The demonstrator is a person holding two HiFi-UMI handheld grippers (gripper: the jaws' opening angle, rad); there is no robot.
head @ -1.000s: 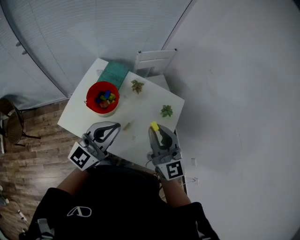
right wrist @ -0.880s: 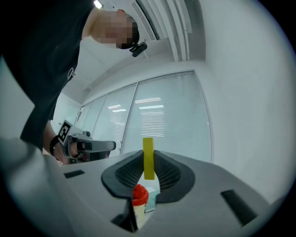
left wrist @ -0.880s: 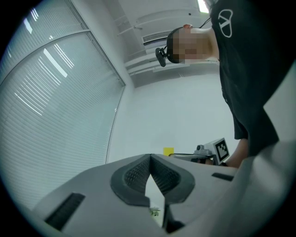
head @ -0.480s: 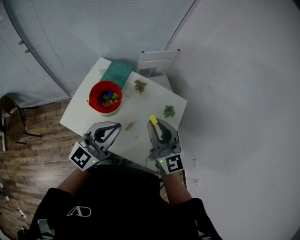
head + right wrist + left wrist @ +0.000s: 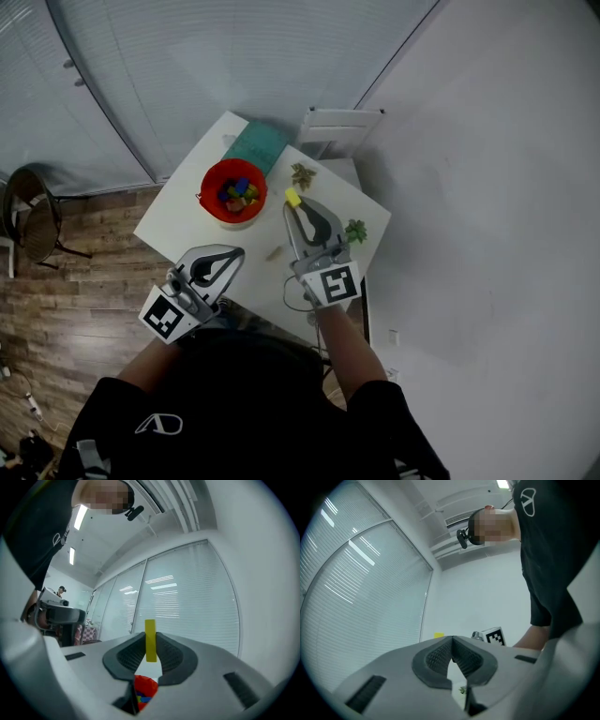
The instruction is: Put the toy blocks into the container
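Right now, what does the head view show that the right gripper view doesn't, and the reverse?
Head view only: two green leaf pieces, a teal mat, the white chair behind the table. Right gripper view only: ribbed pads pressing both flat sides of the yellow block. Both: that block in the right gripper, with the red container of blocks beyond the jaws.

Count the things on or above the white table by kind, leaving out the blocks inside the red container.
Red container: 1
Teal mat: 1
Green leafy pieces: 2
Small pale piece: 1
Yellow block in right gripper: 1
Total: 6
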